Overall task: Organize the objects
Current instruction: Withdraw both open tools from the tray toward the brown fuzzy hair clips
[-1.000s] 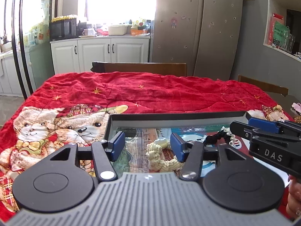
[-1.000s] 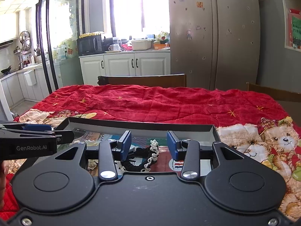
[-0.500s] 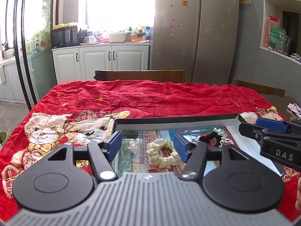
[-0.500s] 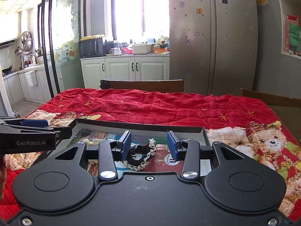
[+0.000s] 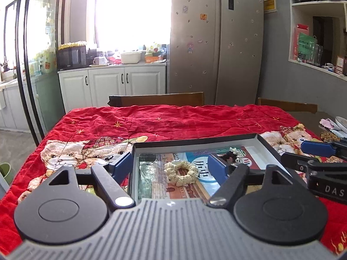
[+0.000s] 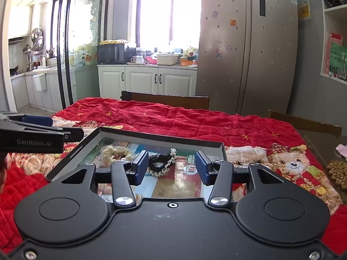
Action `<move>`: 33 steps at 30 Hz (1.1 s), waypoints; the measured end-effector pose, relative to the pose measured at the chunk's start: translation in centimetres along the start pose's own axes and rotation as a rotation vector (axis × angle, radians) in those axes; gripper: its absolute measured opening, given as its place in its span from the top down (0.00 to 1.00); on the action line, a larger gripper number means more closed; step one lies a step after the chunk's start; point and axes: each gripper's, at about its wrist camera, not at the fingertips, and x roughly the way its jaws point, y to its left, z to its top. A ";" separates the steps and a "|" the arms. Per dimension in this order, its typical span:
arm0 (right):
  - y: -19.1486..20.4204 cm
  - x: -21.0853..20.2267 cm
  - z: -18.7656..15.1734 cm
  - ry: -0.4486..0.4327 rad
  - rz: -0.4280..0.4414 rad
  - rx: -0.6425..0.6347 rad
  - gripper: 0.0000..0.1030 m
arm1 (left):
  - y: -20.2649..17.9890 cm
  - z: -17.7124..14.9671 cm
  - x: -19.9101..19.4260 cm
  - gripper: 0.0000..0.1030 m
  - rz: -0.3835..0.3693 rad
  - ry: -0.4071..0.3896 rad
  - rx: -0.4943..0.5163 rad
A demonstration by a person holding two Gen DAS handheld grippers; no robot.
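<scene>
Scrunchies lie in a shallow dark-rimmed tray [image 5: 195,142] set on a table draped with a red teddy-bear quilt [image 5: 164,119], seen from two hand-held grippers poised above the tray's near edge. In the left wrist view, the left gripper [image 5: 171,169] has just been opening its jaws and now stands wide, its blue pads clear of everything; a cream knitted scrunchie [image 5: 181,172] rests on the tray floor beyond and between them, untouched. In the right wrist view, the right gripper [image 6: 172,168] has likewise been opening, to a middling gap, and holds nothing; a black scrunchie with white lace trim [image 6: 162,165] lies on the tray floor beyond the gap, closer to the left-hand pad, and apart from both. The cream scrunchie sits to its left in that view, near the tray's left side. The tray's floor carries a colourful printed picture with large Chinese characters on a white circle [image 5: 200,169], not clearly legible. The left gripper's side reads "GenRobot.AI" [image 6: 33,142], while the right gripper's body shows the letters "DAS" [image 5: 334,191] before the frame cuts them off. Behind the table stand a wooden chair [image 5: 158,99], white cabinets [image 5: 112,84] and a steel refrigerator [image 5: 216,43] dotted with small magnets.
</scene>
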 end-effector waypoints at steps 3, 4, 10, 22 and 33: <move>0.1 -1.6 -0.6 -0.003 0.001 -0.003 0.55 | -0.3 -0.4 -1.1 0.17 -0.003 -0.010 0.011; 0.1 -2.2 -0.9 -0.002 0.003 -0.006 0.55 | -0.4 -0.5 -1.4 0.17 -0.004 -0.012 0.012; 0.1 -4.9 -2.5 0.011 0.006 -0.012 0.52 | -0.7 -1.5 -3.4 0.16 -0.010 -0.019 0.034; -0.5 -8.5 -5.5 0.040 -0.004 -0.017 0.50 | -2.1 -4.2 -6.9 0.14 -0.046 -0.010 0.117; -0.4 -9.9 -8.6 0.062 -0.002 -0.014 0.49 | -2.9 -7.4 -9.1 0.11 -0.088 0.029 0.190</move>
